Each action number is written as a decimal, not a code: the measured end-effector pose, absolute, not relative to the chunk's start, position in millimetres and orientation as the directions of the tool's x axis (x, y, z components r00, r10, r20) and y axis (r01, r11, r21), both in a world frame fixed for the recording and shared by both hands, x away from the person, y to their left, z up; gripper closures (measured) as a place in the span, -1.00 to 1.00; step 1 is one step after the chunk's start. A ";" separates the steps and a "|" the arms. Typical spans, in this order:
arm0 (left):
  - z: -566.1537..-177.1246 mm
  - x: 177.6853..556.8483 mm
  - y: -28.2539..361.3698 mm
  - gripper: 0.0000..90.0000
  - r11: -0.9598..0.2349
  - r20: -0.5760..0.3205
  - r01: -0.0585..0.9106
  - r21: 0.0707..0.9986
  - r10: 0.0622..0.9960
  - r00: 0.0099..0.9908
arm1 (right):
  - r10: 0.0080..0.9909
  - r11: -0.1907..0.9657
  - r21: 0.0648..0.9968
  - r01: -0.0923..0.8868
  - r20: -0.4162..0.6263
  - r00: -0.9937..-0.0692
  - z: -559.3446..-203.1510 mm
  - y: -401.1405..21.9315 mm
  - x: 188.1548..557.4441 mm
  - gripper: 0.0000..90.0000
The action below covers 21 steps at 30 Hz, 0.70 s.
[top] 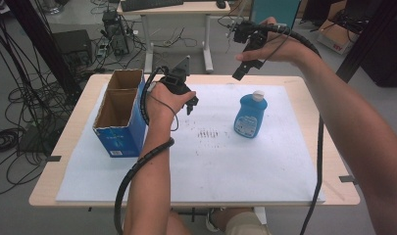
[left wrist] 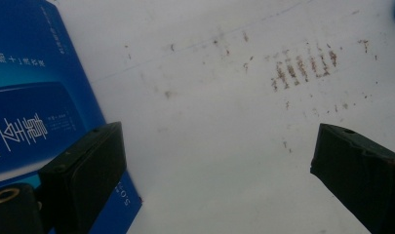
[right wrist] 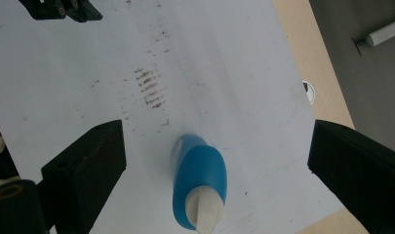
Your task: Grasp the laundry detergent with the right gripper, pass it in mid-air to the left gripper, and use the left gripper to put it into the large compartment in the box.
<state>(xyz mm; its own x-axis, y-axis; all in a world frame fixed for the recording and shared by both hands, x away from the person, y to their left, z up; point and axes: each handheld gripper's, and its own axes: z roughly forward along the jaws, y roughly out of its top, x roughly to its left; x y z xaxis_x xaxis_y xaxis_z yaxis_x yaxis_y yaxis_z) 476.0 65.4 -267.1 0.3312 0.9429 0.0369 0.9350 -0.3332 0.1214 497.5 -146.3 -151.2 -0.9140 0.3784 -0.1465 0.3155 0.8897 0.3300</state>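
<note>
A blue bottle [top: 250, 116] with a white cap stands upright on the white sheet [top: 264, 166], right of the middle. In the right gripper view the bottle [right wrist: 199, 183] is seen from above, well below the jaws and apart from them. My right gripper [top: 240, 72] hangs in the air over the table's back edge, behind the bottle, and is open [right wrist: 217, 141]. My left gripper [top: 190, 104] hovers low over the sheet beside the blue cardboard box [top: 118, 115]. It is open with nothing between its jaws [left wrist: 219, 141]. The box's printed side [left wrist: 34, 102] is at its left.
The open-topped box has two compartments, both bare inside. Brown smudges [top: 208, 133] mark the sheet between box and bottle. The wooden table [top: 63, 161] rims the sheet. A desk, cables and cartons lie on the floor beyond.
</note>
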 end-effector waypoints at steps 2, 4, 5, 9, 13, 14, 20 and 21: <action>-266.9 475.6 65.2 -0.86 -0.334 0.041 0.934 0.124 0.942 0.332 | 0.380 0.891 0.326 0.317 -0.151 -0.913 -151.2 -147.4 497.0 -0.84; -266.3 475.4 65.2 -0.86 -0.335 0.044 0.934 0.124 0.942 0.332 | 0.379 0.891 0.327 0.316 -0.151 -0.913 -151.4 -148.8 496.2 -0.84; -266.1 474.9 64.8 -0.87 -0.328 0.042 0.936 0.129 0.945 0.326 | 0.379 0.891 0.325 0.316 -0.152 -0.913 -151.3 -149.7 495.8 -0.84; -264.0 473.2 64.8 -0.87 -0.327 0.046 0.935 0.137 0.945 0.323 | 0.379 0.889 0.335 0.313 -0.151 -0.913 -149.3 -154.9 494.4 -0.84; -263.5 471.9 65.7 -0.86 -0.331 0.048 0.934 0.133 0.944 0.327 | 0.381 0.885 0.346 0.312 -0.151 -0.912 -148.3 -159.6 492.4 -0.84; -263.5 471.2 66.1 -0.86 -0.335 0.047 0.933 0.134 0.942 0.331 | 0.383 0.882 0.352 0.313 -0.150 -0.911 -147.8 -163.3 491.1 -0.84; -264.1 468.8 65.4 -0.86 -0.345 0.049 0.929 0.131 0.939 0.342 | 0.391 0.874 0.368 0.318 -0.144 -0.909 -150.0 -181.1 487.1 -0.85; -265.3 468.0 64.7 -0.86 -0.341 0.048 0.931 0.132 0.940 0.338 | 0.389 0.874 0.370 0.315 -0.144 -0.910 -150.6 -183.5 486.8 -0.85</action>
<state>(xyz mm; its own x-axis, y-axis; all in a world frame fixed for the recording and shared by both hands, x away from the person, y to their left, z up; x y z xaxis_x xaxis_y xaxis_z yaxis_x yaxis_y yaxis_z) 468.0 64.7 -265.3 0.3378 0.9400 0.0480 0.9307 -0.3412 0.1321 486.8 -183.5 -150.6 -0.9098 0.3890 -0.1444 0.3151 0.8742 0.3695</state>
